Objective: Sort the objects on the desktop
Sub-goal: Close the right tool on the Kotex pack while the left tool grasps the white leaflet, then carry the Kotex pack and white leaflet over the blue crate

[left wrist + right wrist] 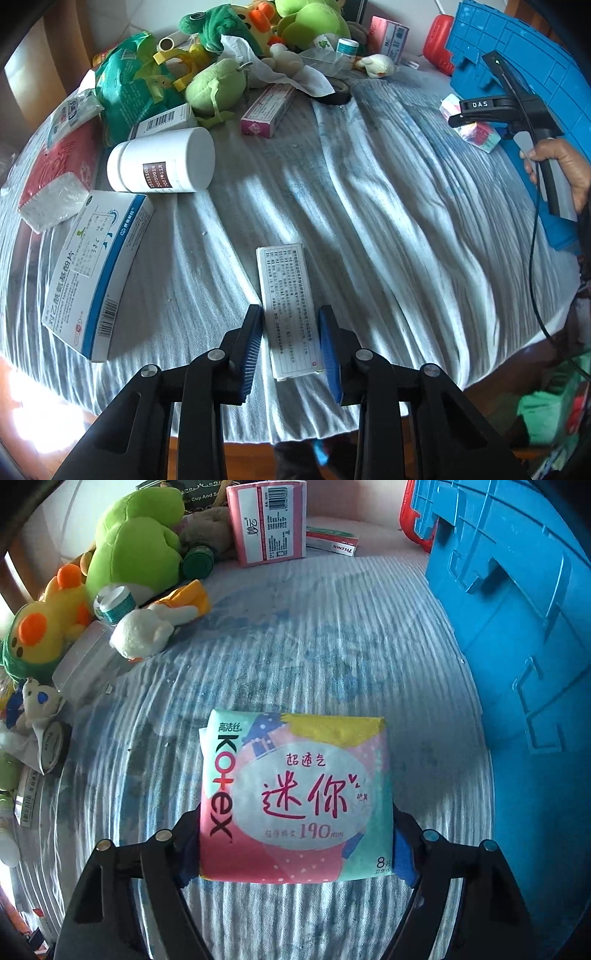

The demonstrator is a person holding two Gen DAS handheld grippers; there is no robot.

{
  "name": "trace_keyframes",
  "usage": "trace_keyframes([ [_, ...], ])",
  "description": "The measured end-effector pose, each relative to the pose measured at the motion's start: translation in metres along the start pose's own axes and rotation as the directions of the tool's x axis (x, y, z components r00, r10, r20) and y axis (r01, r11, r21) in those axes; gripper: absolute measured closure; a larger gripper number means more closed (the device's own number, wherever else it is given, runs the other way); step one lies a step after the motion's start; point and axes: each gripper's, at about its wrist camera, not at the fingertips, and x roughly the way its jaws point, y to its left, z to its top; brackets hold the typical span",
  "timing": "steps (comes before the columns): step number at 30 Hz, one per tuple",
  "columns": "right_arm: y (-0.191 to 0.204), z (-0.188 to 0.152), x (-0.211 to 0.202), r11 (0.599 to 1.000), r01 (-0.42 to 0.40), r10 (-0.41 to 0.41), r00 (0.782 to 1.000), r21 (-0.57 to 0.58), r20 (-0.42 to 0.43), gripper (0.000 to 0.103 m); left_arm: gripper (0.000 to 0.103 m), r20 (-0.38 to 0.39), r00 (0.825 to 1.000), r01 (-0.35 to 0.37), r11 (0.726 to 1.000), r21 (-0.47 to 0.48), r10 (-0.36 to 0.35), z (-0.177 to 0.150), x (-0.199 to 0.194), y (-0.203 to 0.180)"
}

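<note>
The left gripper (290, 345) clamps a flat white printed box (290, 310) on the striped cloth (388, 221), a white bottle (162, 164) at ten o'clock, while the right gripper (297, 843) grips a Kotex pack (295, 797), blue crate (517, 627) at two o'clock.

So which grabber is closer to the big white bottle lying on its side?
Left. The left gripper sits near the white bottle, its jaws around a small printed box. The right gripper is far across the cloth by the blue crate.
</note>
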Motion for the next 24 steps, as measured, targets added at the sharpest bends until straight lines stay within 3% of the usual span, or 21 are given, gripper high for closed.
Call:
trace_keyframes([
  [2,0.002,-0.005,-0.006,1.0,0.01,-0.01,1.0,-0.007,0.017,0.024,0.073,0.017,1.0,0.025,0.999,-0.02,-0.025,-0.002,-0.008,0.001],
  [10,0.016,-0.009,0.0,0.999,0.02,-0.02,1.0,-0.03,0.002,0.024,0.075,0.013,0.999,-0.046,0.995,0.093,0.045,-0.001,0.006,-0.022],
  [13,0.017,-0.012,-0.001,0.999,0.018,-0.017,1.0,-0.043,0.016,0.025,0.077,0.009,0.999,-0.039,0.996,0.084,0.038,0.002,0.006,-0.02],
  [16,0.012,-0.018,-0.014,1.0,-0.023,0.024,0.999,-0.019,0.045,0.025,0.077,0.033,0.998,-0.065,0.994,0.086,0.062,0.006,-0.001,-0.02],
  [24,0.02,-0.041,-0.073,0.999,-0.032,0.034,0.984,-0.01,0.173,0.026,0.077,0.137,0.99,-0.041,0.989,0.139,0.022,0.03,-0.04,-0.038],
])
